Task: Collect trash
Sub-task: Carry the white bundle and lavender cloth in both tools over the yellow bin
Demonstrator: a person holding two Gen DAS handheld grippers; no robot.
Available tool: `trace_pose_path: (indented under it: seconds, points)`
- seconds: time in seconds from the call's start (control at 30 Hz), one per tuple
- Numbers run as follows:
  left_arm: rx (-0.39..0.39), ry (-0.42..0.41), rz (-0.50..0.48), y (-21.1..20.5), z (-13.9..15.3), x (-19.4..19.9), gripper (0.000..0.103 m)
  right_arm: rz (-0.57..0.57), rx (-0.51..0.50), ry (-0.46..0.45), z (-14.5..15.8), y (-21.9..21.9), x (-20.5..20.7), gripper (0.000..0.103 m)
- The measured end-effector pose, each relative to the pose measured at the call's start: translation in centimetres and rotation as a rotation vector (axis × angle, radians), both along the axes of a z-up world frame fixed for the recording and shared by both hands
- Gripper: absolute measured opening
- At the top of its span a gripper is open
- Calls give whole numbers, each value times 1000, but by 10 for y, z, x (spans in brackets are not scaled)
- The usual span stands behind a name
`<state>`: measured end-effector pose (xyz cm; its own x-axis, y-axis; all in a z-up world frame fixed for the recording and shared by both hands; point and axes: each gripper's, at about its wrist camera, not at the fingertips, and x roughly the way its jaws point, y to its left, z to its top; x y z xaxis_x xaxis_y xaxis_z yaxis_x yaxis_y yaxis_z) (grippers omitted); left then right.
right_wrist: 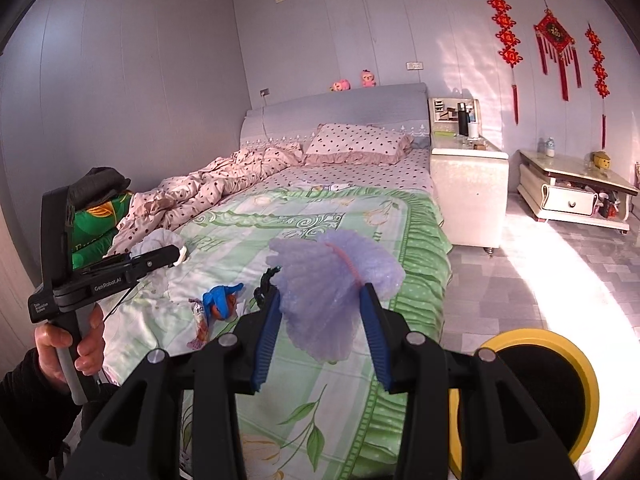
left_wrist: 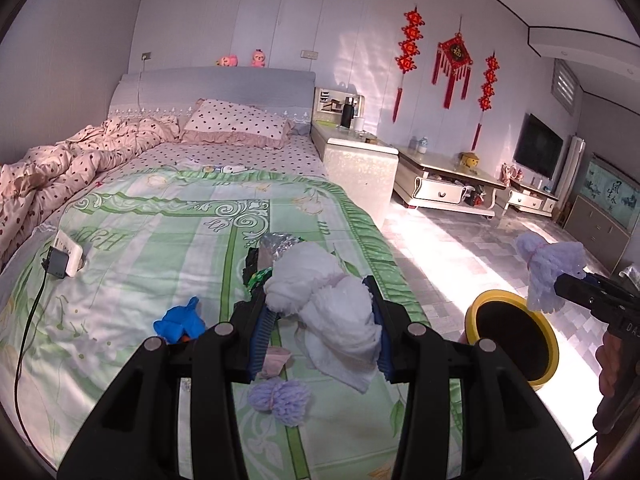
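My left gripper (left_wrist: pixel 320 312) is shut on a crumpled white tissue wad (left_wrist: pixel 324 304), lifted above the green bedspread (left_wrist: pixel 160 240). My right gripper (right_wrist: pixel 320 312) is shut on a lilac foam net bundle (right_wrist: pixel 332 280) tied with a pink band, also held up over the bed; that lilac bundle (left_wrist: pixel 550 268) shows at the right of the left wrist view. On the bed lie a second lilac bundle (left_wrist: pixel 280 398), a blue wrapper (left_wrist: pixel 180 320), a silver foil packet (left_wrist: pixel 276 246) and a snack wrapper (right_wrist: pixel 200 326). A yellow-rimmed bin (left_wrist: pixel 512 336) stands on the floor beside the bed.
A white charger block with a black cable (left_wrist: pixel 66 258) lies on the bed's left. A pink dotted duvet (left_wrist: pixel 60 168) and pillow (left_wrist: pixel 240 122) sit at the head. A white bedside cabinet (left_wrist: pixel 360 160), a low TV stand (left_wrist: pixel 448 184) and tiled floor (left_wrist: pixel 460 248) are to the right.
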<state>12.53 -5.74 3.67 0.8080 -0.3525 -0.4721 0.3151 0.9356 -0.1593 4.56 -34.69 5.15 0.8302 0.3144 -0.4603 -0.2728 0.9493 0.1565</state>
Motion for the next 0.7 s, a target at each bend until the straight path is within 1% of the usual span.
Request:
trace_pose_path:
  seconds: [0.2, 0.37, 0.57, 0.7]
  points:
    - [12, -38, -85, -56, 26, -2, 41, -95, 15, -52, 19, -45, -15, 38]
    - [11, -51, -152, -101, 39, -2, 41, -178, 21, -61, 26, -82, -22, 38]
    - [3, -36, -223, -154, 46, 3, 41, -275, 44, -60, 28, -128, -25, 38]
    - [4, -24, -269, -190, 44, 9, 41, -334, 53, -54, 25, -153, -28, 39]
